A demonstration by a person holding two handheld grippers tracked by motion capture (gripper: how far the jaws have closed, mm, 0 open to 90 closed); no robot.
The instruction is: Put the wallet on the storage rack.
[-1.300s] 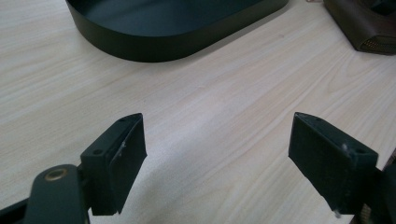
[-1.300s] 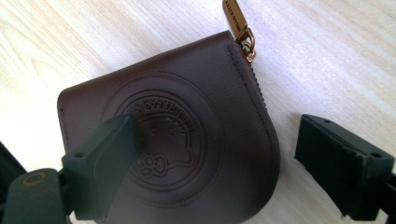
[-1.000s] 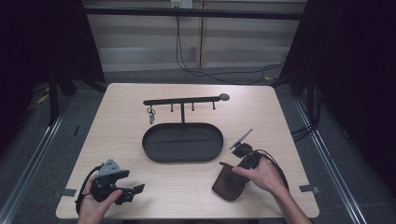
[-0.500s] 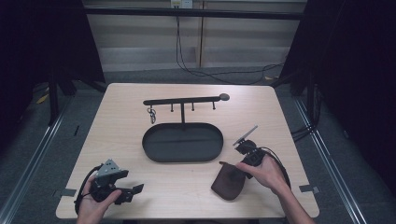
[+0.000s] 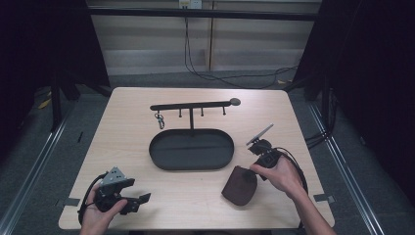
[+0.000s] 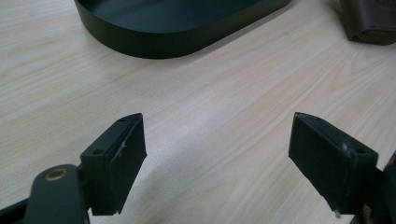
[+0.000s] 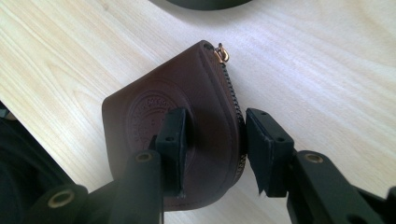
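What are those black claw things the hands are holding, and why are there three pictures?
A person holds a pinching tool in each hand. One picture looks down from above; the other two come from little cameras riding on each tool. On the wooden table sit a dark oval tray and a rack with hooks. The right gripper has just been closing its jaws around a brown zip pouch. The left gripper rests open, holding nothing.

Round embossed seal on pouch (image 7: 177, 140), lettering illegible.
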